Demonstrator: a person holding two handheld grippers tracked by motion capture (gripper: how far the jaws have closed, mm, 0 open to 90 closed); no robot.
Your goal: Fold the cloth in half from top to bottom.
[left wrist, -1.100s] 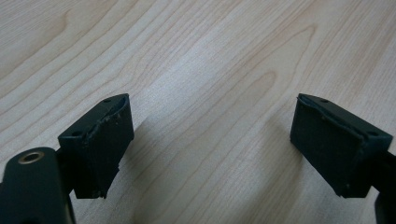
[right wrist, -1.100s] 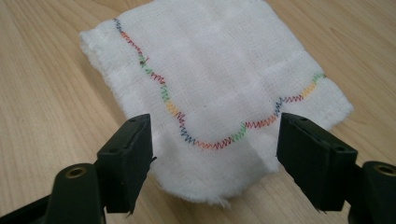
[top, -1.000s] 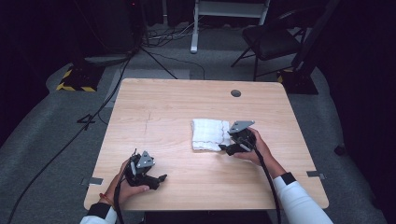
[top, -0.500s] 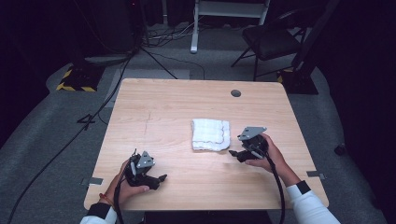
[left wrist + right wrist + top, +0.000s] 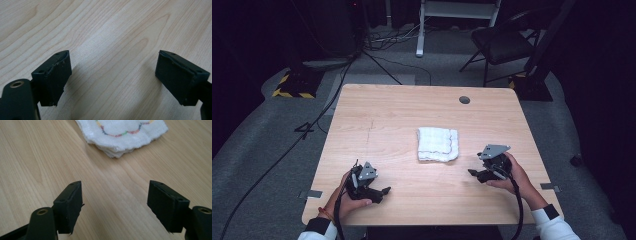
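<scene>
Two grippers rest low over the wooden table, both with jaws spread wide and nothing between them. The folded white cloth lies near the middle of the high view, flat on the wood, its stacked edges squared and a wavy line of coloured stitching running along one border; it reads as a finished fold, left alone. The right gripper sits in the lower right of that view, just off the cloth's right corner and apart from it, pointing back toward it, so in its own camera the cloth fills the upper middle beyond the bare pads. The left gripper idles at the lower left, well apart from the cloth, over bare wood. Against the earlier frames, the right gripper has drawn away from the cloth, which it then touched or nearly touched, toward the lower right; the cloth and the left gripper have not shifted.
</scene>
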